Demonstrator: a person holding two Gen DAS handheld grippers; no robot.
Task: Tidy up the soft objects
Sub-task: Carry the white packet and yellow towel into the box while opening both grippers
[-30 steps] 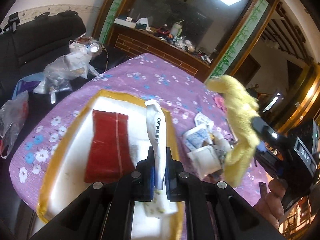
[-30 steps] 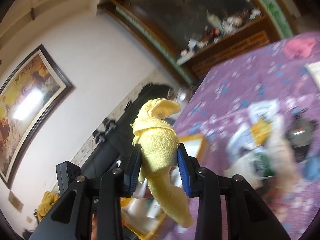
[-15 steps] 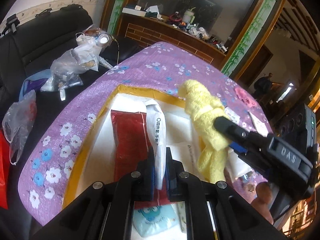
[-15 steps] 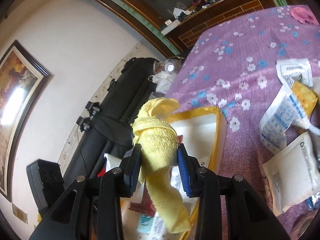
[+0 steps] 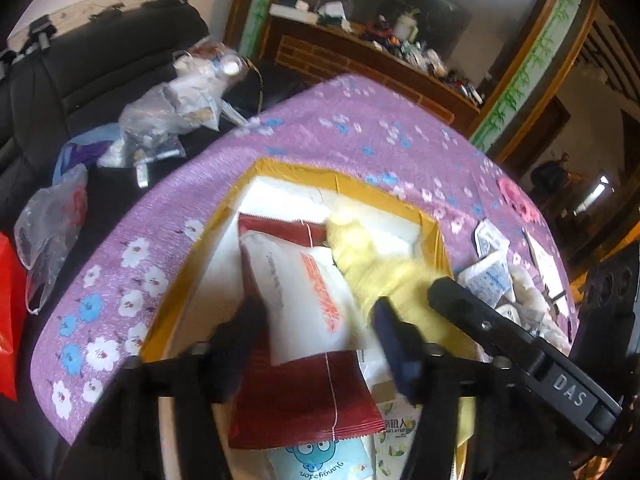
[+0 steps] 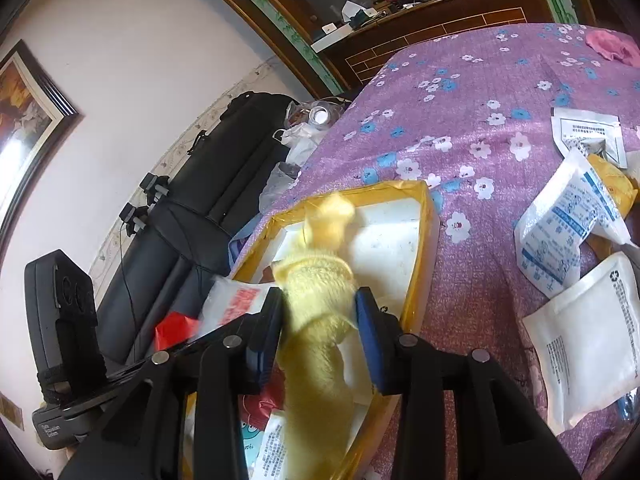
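Observation:
A white foam box with a yellow taped rim (image 5: 340,178) (image 6: 420,240) sits on the purple flowered tablecloth. My left gripper (image 5: 316,322) is open; a white pouch with orange print (image 5: 300,296) lies between its fingers on a red packet (image 5: 304,400) in the box. My right gripper (image 6: 318,320) is shut on a yellow towel (image 6: 316,300), held over the box. The towel (image 5: 372,264) and right gripper show in the left wrist view.
Several white sachets (image 6: 572,224) lie on the cloth right of the box. A pink cloth (image 6: 612,46) lies at the far side. A black sofa (image 5: 80,80) with plastic bags (image 5: 168,120) stands left of the table. A cluttered cabinet (image 5: 380,52) is behind.
My left gripper has opened and let the white pouch fall flat onto the red packet. My right gripper has carried the yellow towel lower, into the box.

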